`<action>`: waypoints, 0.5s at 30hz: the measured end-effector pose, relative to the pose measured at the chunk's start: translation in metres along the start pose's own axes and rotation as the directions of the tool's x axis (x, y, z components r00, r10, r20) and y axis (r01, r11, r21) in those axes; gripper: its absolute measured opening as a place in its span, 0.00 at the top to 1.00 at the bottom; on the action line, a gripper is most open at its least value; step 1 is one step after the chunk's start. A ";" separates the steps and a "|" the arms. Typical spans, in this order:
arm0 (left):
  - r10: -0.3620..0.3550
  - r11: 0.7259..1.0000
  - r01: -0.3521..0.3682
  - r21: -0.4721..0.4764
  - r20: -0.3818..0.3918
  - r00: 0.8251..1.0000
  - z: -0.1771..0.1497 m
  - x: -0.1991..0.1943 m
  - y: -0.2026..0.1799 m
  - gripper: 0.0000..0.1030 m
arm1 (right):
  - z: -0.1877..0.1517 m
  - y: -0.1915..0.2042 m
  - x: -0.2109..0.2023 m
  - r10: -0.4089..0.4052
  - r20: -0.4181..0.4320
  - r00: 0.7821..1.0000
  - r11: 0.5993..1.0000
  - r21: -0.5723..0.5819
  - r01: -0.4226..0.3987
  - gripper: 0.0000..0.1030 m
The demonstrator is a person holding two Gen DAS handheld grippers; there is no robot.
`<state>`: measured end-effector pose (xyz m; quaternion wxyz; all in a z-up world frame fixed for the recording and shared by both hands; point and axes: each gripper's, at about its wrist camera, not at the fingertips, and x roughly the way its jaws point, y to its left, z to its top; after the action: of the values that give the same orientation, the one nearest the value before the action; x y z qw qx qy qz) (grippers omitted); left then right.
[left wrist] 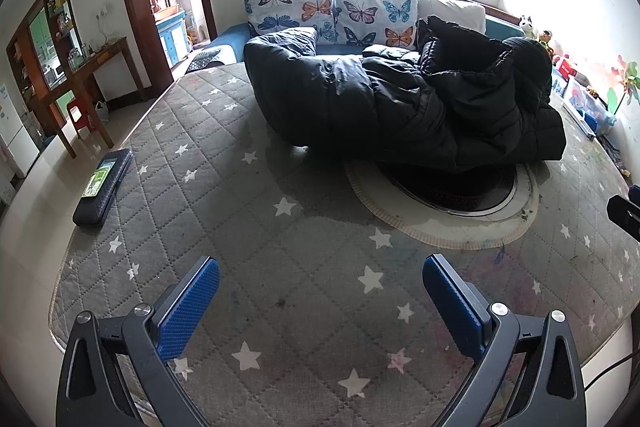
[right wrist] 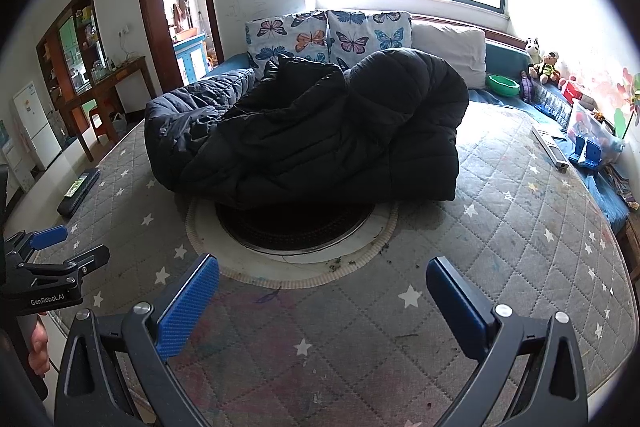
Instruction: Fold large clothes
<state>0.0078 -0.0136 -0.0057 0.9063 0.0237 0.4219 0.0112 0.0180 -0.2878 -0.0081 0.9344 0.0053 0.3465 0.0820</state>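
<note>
- toward the far edge of the quilted star-patterned table cover (left wrist: 224, 211), a black puffer coat (left wrist: 416, 107) lies bunched in a heap, its near hem overhanging a round dark plate (left wrist: 460, 195) set in a pale ring at the table's middle.
- left gripper (left wrist: 320, 281) hovers over the near edge, blue pads (left wrist: 188, 307) spread wide, gripping nothing.
- right gripper (right wrist: 322, 281) likewise spread and empty, well short of the coat.
- near the left edge rests a flat dark case (left wrist: 102, 189), possibly a tablet.
- butterfly cushions (right wrist: 328, 37) line the sofa behind.
</note>
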 end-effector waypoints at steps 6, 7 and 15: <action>0.009 1.000 -0.009 0.011 0.001 1.000 0.002 -0.001 -0.001 0.00 | 0.001 0.001 -0.001 -0.001 -0.003 1.000 1.000 -0.003 0.001 0.00; 0.009 1.000 -0.009 0.014 0.002 1.000 0.003 -0.001 -0.001 0.00 | 0.001 0.000 0.000 -0.003 -0.003 1.000 1.000 -0.004 0.003 0.00; -0.023 0.998 0.023 0.050 -0.003 1.000 0.011 0.002 -0.002 0.00 | 0.009 0.001 0.002 -0.017 -0.002 1.000 0.999 -0.032 0.017 0.00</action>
<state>0.0175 -0.0157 0.0004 0.9049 0.0414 0.4236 -0.0097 0.0251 -0.2857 -0.0029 0.9347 -0.0129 0.3463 0.0796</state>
